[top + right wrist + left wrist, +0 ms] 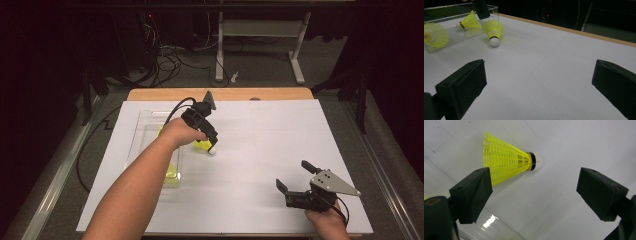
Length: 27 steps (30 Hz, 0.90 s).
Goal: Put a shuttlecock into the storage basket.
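The left tongs (212,145) hang open over a yellow shuttlecock (509,161) lying on the white counter (260,150) just beside the clear tray (145,117), likely to grasp its skirt, while the right tongs (295,177) wait wide and empty.

High view: shuttlecock (206,146) on the table mostly covered by the left gripper (212,142); only the white tip and a bit of yellow show. Clear tray (145,120) partly behind the forearm. Second shuttlecock (171,175) in it half hidden. Right gripper view: third shuttlecock (470,22) in the tray blurred.
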{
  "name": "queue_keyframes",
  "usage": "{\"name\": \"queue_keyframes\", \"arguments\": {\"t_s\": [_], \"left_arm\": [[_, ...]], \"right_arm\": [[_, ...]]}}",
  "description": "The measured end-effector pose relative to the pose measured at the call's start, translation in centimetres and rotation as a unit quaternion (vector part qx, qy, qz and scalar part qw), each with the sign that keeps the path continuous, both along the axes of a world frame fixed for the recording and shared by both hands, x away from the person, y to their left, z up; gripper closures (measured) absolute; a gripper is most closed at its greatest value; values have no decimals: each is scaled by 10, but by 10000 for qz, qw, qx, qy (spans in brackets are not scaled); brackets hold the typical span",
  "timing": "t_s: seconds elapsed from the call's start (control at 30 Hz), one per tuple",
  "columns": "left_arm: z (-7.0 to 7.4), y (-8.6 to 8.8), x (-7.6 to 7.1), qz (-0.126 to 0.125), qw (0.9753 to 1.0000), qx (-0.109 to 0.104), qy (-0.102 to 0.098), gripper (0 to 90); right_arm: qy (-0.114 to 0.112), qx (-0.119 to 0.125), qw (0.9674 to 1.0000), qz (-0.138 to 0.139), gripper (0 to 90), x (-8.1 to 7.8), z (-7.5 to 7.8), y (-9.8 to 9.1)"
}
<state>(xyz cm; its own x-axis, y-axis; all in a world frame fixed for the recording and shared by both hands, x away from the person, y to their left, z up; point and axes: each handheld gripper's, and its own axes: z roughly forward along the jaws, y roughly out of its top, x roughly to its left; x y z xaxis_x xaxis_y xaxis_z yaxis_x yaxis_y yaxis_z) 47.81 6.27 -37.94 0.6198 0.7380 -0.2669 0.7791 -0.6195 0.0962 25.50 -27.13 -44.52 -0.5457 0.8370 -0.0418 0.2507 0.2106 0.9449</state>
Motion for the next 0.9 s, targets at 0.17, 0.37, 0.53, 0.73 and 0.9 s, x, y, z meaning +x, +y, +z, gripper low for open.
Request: {"name": "queue_keyframes", "arguments": {"t_s": [0.17,0.37,0.53,0.73,0.9], "left_arm": [[-7,0,4,60,10000,28,-26,168],[-13,2,10,135,9999,48,-33,234],[-17,6,14,197,9998,63,28,310],[-19,10,16,201,9997,-33,100,444],[-19,12,16,248,9997,40,60,539]], "right_arm": [[20,-17,10000,13,2,1,0,1],[25,-24,10000,19,2,0,-1,1],[22,-12,10000,32,2,0,0,0],[22,-17,10000,32,2,1,-1,0],[27,-18,10000,26,2,1,-1,1]]}}
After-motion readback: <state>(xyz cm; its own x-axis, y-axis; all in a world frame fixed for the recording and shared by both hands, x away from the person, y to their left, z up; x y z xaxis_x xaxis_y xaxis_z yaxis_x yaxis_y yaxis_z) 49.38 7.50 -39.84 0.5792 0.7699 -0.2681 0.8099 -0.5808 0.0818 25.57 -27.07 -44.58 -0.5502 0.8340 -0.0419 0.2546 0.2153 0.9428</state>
